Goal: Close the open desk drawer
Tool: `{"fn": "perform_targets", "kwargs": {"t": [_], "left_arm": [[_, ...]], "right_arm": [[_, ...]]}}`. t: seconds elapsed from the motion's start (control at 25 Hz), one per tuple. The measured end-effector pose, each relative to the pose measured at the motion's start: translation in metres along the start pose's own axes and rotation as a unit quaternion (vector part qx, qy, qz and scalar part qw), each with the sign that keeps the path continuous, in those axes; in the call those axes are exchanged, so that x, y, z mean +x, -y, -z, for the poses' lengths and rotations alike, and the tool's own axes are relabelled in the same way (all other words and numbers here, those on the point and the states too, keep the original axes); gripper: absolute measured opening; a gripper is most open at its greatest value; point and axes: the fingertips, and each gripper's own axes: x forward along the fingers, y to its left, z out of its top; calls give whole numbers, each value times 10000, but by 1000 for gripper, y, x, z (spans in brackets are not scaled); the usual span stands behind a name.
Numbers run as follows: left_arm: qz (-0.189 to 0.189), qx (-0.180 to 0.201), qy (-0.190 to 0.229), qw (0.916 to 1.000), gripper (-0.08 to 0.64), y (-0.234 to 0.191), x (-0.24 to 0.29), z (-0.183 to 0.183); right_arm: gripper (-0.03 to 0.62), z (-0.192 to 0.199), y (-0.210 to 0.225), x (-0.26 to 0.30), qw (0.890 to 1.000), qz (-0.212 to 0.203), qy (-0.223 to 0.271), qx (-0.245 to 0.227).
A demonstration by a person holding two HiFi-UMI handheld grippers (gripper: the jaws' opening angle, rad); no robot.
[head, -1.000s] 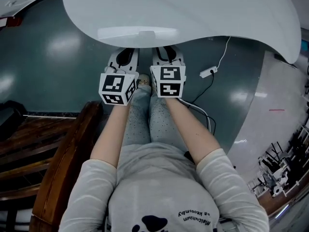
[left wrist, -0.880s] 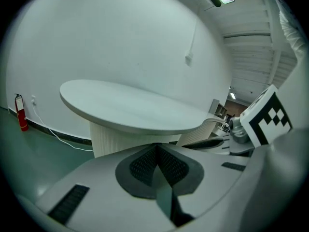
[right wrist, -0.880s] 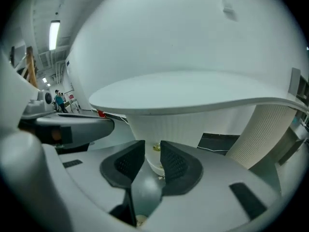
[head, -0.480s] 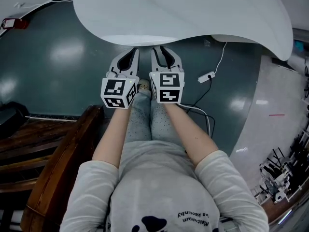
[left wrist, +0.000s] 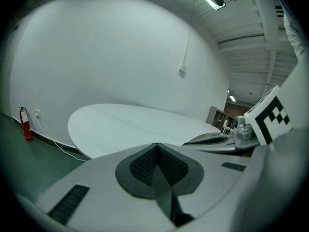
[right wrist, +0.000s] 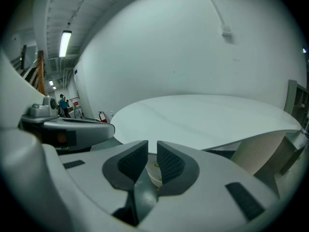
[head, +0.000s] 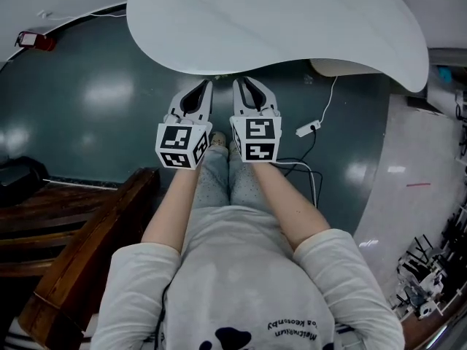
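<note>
Altogether two grippers and one white desk [head: 292, 28] show. The left gripper [head: 206, 84] has its jaws pressed together on nothing. The right gripper [head: 244, 82], just beside it, has been closing to a narrow gap and is also empty. The desk's near edge lies just beyond both tips. The drawer cannot be made out beneath it.

White desk [head: 292, 28], dark teal floor [head: 87, 100], brown chair [head: 95, 246], dotted grey trousers [head: 211, 184].
</note>
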Motion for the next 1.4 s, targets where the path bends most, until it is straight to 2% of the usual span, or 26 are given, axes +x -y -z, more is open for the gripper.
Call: {"fn": "perform_targets", "kwargs": {"t": [0.24, 0.72, 0.92, 1.08, 1.24, 1.4], "left_arm": [[102, 149, 211, 9996, 6, 25, -16, -33], [146, 188, 543, 9982, 6, 66, -71, -80], [117, 489, 755, 9959, 6, 82, -96, -108], [157, 957, 955, 9907, 6, 97, -116, -129], [111, 1096, 1200, 9866, 6, 115, -136, -149], [60, 1082, 1406, 9841, 6, 131, -154, -164]], "right_arm": [[40, -33, -2, -29, 9995, -85, 290, -36], [21, -91, -29, -100, 9956, -317, 835, -276], [20, -113, -34, -133, 9927, -398, 1090, -322], [20, -129, -34, -158, 9902, -406, 1284, -379], [20, -145, -28, -185, 9869, -380, 1493, -477], [20, -157, -26, -215, 9837, -378, 1701, -446]]}}
